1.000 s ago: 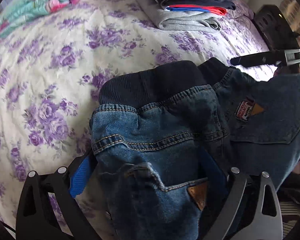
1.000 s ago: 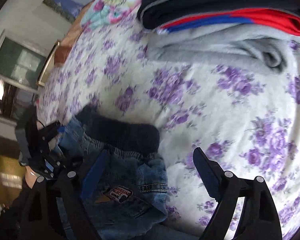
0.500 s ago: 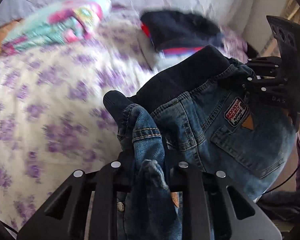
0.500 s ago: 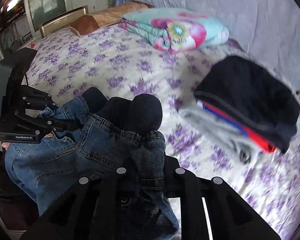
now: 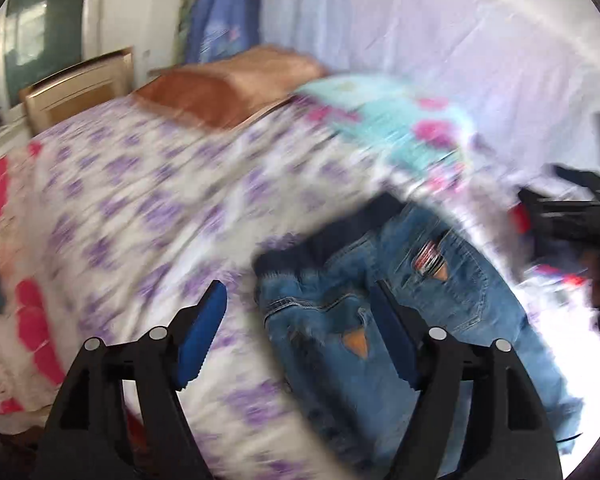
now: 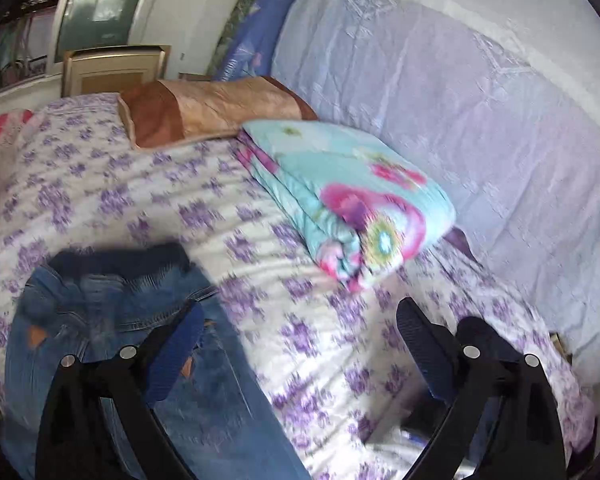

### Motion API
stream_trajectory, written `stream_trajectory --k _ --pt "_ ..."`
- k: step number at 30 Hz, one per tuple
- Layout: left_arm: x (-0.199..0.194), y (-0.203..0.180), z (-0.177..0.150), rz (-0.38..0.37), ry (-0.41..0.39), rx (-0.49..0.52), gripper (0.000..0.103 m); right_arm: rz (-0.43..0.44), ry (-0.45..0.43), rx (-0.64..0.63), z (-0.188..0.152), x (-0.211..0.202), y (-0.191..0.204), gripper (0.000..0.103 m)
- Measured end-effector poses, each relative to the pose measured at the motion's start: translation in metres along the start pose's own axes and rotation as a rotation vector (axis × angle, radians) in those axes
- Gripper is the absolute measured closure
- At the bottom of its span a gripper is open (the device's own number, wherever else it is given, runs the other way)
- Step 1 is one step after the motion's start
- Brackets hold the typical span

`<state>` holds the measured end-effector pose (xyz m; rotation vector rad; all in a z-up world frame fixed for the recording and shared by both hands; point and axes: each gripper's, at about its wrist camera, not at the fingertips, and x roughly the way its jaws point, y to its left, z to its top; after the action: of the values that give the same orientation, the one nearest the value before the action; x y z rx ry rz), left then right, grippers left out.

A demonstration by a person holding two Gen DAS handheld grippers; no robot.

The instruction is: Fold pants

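The right gripper has just been opening and its jaws stand wide with nothing between them. Blue jeans lie at lower left on the purple-flowered bedspread, a folded floral quilt right of centre

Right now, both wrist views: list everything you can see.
jeans: 1, blue denim with dark waistband, lying on the bed nearest the cameras
bedspread: 1, white with purple flowers, covering the bed
folded blanket: 1, turquoise with pink flowers, far side of the bed by the wall
pillow: 1, tan and brown, at the head of the bed
wall cloth: 1, pale lilac, behind the bed
left hand-held gripper: 1, black with blue pads, open, jaws just opening, jeans seen between them but not pinched
right hand-held gripper: 1, black with blue pads, open, jaws just opening, nothing between them
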<state>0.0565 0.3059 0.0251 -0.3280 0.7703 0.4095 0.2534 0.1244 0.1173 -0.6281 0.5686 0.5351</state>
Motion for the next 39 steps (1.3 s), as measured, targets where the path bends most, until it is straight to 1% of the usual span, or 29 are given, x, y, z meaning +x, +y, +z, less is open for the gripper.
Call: stream_trajectory --k 2,3,4,6,7,8,9,10,12,15,17,18,20,23,24,25,26,27,28,29,30,31,32,33,34,35,37,38,39 --pt "0.002 0.014 -0.008 0.004 0.024 0.006 0.032 -0.01 0.034 0.066 -0.036 -0.016 -0.027 0.006" --pt "-0.005 0.022 -0.013 -0.009 0.028 0.013 0.032 -0.011 0.05 0.103 -0.057 -0.025 -0.038 0.006" --pt "-0.005 0.017 -0.011 -0.038 0.028 0.028 0.031 -0.017 0.074 0.14 -0.082 -0.037 -0.056 0.006" --pt "-0.003 -0.001 -0.005 -0.091 0.017 0.074 0.03 -0.041 0.112 0.228 -0.139 -0.067 -0.094 0.005" --pt "0.001 -0.017 0.001 -0.131 0.011 0.112 0.028 -0.053 0.119 0.272 -0.17 -0.081 -0.106 0.006" --pt "0.003 -0.032 0.007 -0.167 0.005 0.148 0.021 -0.09 0.131 0.339 -0.204 -0.103 -0.127 0.006" --pt "0.008 -0.049 0.014 -0.187 -0.001 0.185 0.017 -0.116 0.142 0.401 -0.239 -0.117 -0.136 0.006" --pt "0.015 -0.065 0.022 -0.191 -0.004 0.213 0.015 -0.145 0.156 0.477 -0.273 -0.136 -0.152 0.006" --pt "0.033 -0.095 0.037 -0.204 0.01 0.253 0.014 -0.178 0.191 0.633 -0.342 -0.165 -0.171 0.006" --pt "0.081 -0.135 0.064 -0.176 0.091 0.309 0.014 -0.208 0.265 0.849 -0.435 -0.19 -0.173 0.006" --pt "0.117 -0.152 0.077 -0.16 0.152 0.326 0.014 -0.194 0.29 0.961 -0.478 -0.195 -0.166 0.006" --pt "0.137 -0.159 0.082 -0.126 0.184 0.339 0.014 -0.18 0.285 1.009 -0.494 -0.193 -0.161 0.006" --pt "0.164 -0.169 0.088 -0.083 0.24 0.332 0.015 -0.155 0.276 1.054 -0.507 -0.187 -0.157 0.006" --pt "0.198 -0.17 0.083 -0.03 0.349 0.324 0.015 -0.129 0.271 1.031 -0.502 -0.168 -0.151 0.006" --pt "0.205 -0.17 0.079 -0.021 0.371 0.328 0.014 -0.114 0.278 1.018 -0.498 -0.162 -0.149 0.007" --pt "0.209 -0.171 0.071 0.007 0.379 0.352 0.014 -0.081 0.28 1.006 -0.494 -0.155 -0.148 0.01" --pt "0.209 -0.173 0.065 0.025 0.379 0.376 0.014 -0.05 0.284 0.991 -0.489 -0.149 -0.145 0.021" --pt "0.208 -0.175 0.061 0.033 0.366 0.393 0.015 -0.019 0.301 0.959 -0.484 -0.141 -0.14 0.036" --pt "0.203 -0.177 0.057 0.034 0.341 0.408 0.027 -0.031 0.324 0.915 -0.478 -0.135 -0.135 0.05" --pt "0.197 -0.181 0.055 0.011 0.338 0.414 0.055 -0.047 0.332 0.877 -0.475 -0.131 -0.132 0.084" --pt "0.192 -0.184 0.054 0.024 0.328 0.428 0.066 -0.05 0.324 0.861 -0.472 -0.129 -0.131 0.09" --pt "0.183 -0.188 0.054 0.065 0.291 0.449 0.083 -0.044 0.291 0.878 -0.47 -0.131 -0.134 0.091" --pt "0.175 -0.188 0.056 0.053 0.264 0.444 0.089 -0.043 0.25 0.895 -0.468 -0.137 -0.139 0.092" --pt "0.166 -0.186 0.062 0.024 0.235 0.423 0.099 -0.052 0.207 0.905 -0.466 -0.147 -0.145 0.093" --pt "0.154 -0.183 0.07 -0.014 0.207 0.385 0.103 -0.061 0.162 0.91 -0.461 -0.156 -0.152 0.093" --pt "0.142 -0.179 0.079 -0.032 0.174 0.348 0.103 -0.059 0.133 0.911 -0.458 -0.163 -0.159 0.093" --pt "0.126 -0.181 0.093 -0.072 0.128 0.33 0.103 -0.073 0.096 0.893 -0.443 -0.17 -0.173 0.093" --pt "0.12 -0.184 0.098 -0.065 0.107 0.337 0.103 -0.09 0.081 0.872 -0.434 -0.172 -0.179 0.093" --pt "0.12 -0.186 0.1 -0.055 0.107 0.341 0.103 -0.102 0.065 0.857 -0.426 -0.172 -0.185 0.093"
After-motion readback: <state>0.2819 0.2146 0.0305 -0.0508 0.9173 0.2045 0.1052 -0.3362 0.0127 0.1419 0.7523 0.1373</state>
